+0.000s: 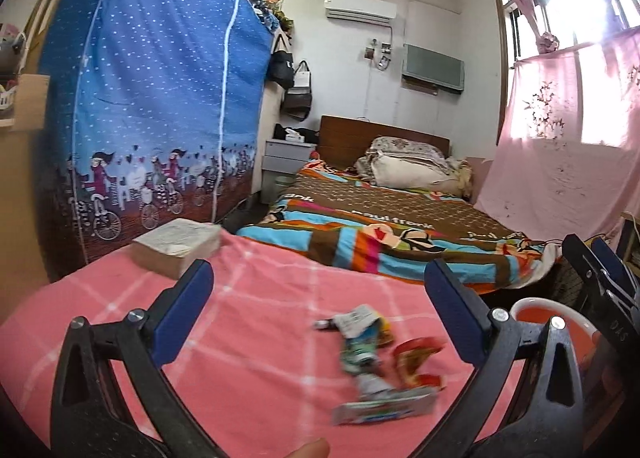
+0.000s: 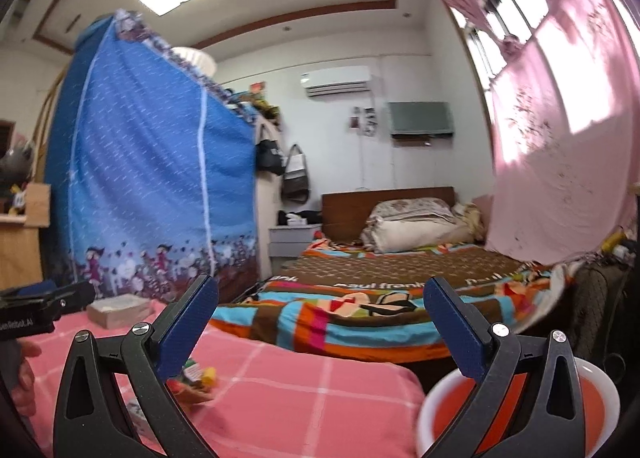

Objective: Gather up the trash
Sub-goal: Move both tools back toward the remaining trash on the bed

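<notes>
Several crumpled wrappers (image 1: 380,362) lie on a pink checked cloth (image 1: 248,322), blurred, between and a little ahead of my left gripper's fingers. My left gripper (image 1: 320,310) is open and empty above them. A red bin with a white rim (image 1: 548,310) stands at the right edge of the cloth. In the right wrist view my right gripper (image 2: 320,326) is open and empty; the wrappers (image 2: 196,378) show by its left finger and the bin (image 2: 444,410) sits under its right finger. The right gripper (image 1: 608,282) also shows past the bin.
A thick book (image 1: 176,246) lies at the far left of the pink cloth. A bed with a striped cover (image 1: 380,226) lies beyond. A blue fabric wardrobe (image 1: 152,98) stands at left, pink curtains (image 1: 568,138) at right. The left gripper (image 2: 44,302) shows at the far left.
</notes>
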### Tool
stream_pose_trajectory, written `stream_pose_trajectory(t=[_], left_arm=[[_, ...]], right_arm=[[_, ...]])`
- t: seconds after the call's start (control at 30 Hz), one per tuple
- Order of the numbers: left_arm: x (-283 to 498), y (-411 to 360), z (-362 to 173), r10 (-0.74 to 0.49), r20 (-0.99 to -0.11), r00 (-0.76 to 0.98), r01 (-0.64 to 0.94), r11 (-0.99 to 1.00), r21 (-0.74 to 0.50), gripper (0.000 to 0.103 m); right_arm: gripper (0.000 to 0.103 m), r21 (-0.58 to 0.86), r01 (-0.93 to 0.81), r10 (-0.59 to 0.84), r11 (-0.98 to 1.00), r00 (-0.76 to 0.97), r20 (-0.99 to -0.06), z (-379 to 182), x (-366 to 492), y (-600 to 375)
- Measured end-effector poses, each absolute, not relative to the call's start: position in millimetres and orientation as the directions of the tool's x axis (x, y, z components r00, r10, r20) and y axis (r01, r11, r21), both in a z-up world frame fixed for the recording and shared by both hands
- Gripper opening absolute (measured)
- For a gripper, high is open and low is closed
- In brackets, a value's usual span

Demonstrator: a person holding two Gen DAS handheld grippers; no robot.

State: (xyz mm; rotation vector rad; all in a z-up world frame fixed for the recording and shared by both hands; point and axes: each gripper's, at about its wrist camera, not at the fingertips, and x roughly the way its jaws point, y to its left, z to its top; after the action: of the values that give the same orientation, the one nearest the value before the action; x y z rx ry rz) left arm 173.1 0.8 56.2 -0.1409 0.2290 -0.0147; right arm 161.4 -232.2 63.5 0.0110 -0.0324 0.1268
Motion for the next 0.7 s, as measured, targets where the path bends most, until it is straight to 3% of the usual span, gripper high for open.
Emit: stream_pose_trajectory(t=[0.23,0.5,0.6,0.67,0.7], left_arm=[[167.4,21.3,51.9,-0.017,-0.215,0.976,-0.005,0.995,-0.105,0.103],[191.9,30.0,45.4,-0.045,-0.326,0.944,0.015,0.995,-0.095,0.103],[200.3,31.2,38.4,-0.063,-0.388,0.92,0.023,0.994,-0.109,0.102],[204.6,33.5,34.0,-0.085,-0.424,0.902,0.033,0.991,-0.128,0.096],[205.8,34.7,32.6,-0.099,-0.437,0.894,0.041,0.989,-0.141,0.094]], right_arm=[[0.103,-0.043,-0.206,0.206,0.978,0.978,-0.022,53.2,171.8,-201.9],[0.103,0.023,-0.338,0.333,0.941,0.91,-0.248,37.1,203.1,-184.7],[0.098,0.039,-0.362,0.355,0.931,0.877,-0.323,30.0,212.3,-178.0],[0.086,0.047,-0.385,0.373,0.922,0.846,-0.381,23.3,218.8,-171.8],[0.084,0.058,-0.397,0.385,0.916,0.827,-0.41,19.2,221.8,-169.6]])
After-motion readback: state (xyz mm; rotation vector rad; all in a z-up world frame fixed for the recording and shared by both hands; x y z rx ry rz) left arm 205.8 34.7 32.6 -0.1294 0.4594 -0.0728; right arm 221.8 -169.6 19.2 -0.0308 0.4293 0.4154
